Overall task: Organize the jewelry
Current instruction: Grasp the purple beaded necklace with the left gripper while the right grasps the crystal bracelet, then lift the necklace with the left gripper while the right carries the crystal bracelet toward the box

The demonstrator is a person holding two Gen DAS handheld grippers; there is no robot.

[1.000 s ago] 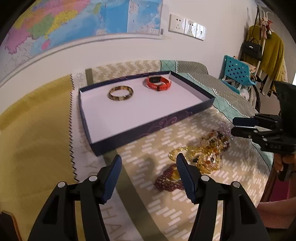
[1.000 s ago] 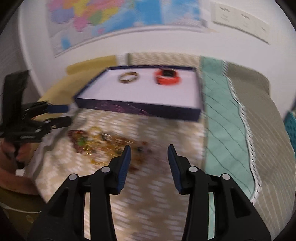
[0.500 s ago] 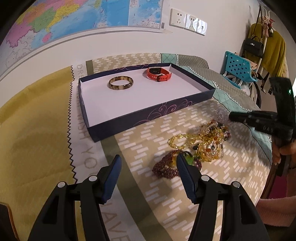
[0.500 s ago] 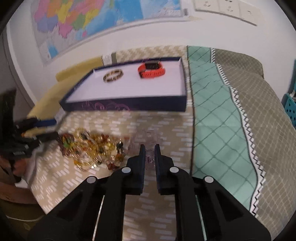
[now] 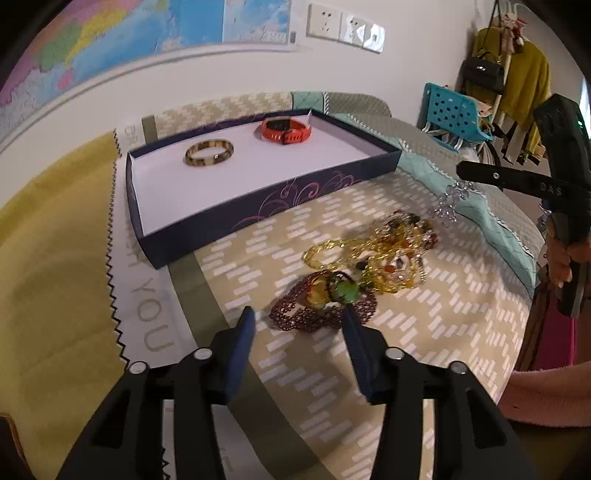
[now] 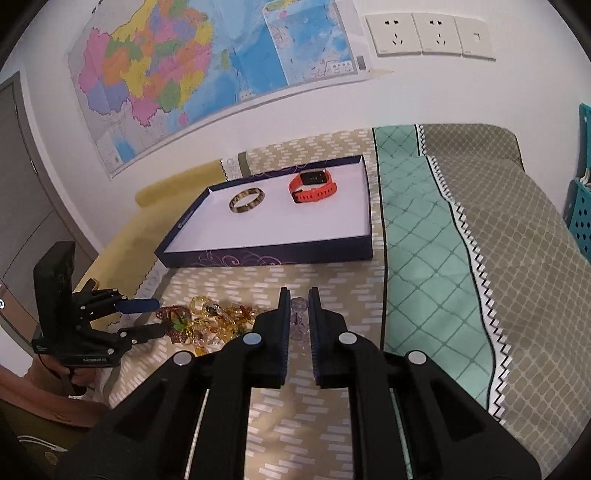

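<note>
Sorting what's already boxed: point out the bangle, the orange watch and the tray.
bangle (image 5: pixel 209 154), left wrist view, near rim.
orange watch (image 6: pixel 314 187), right wrist view, strap.
tray (image 6: pixel 266 257), right wrist view, front wall.

Hanging on the white wall a coloured map, sitting beside it three sockets, spreading over the bed a patterned quilt, hanging at right a yellow coat.

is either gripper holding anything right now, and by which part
The right gripper pinches a clear crystal-bead bracelet by its top loop; the left gripper holds nothing.
</note>
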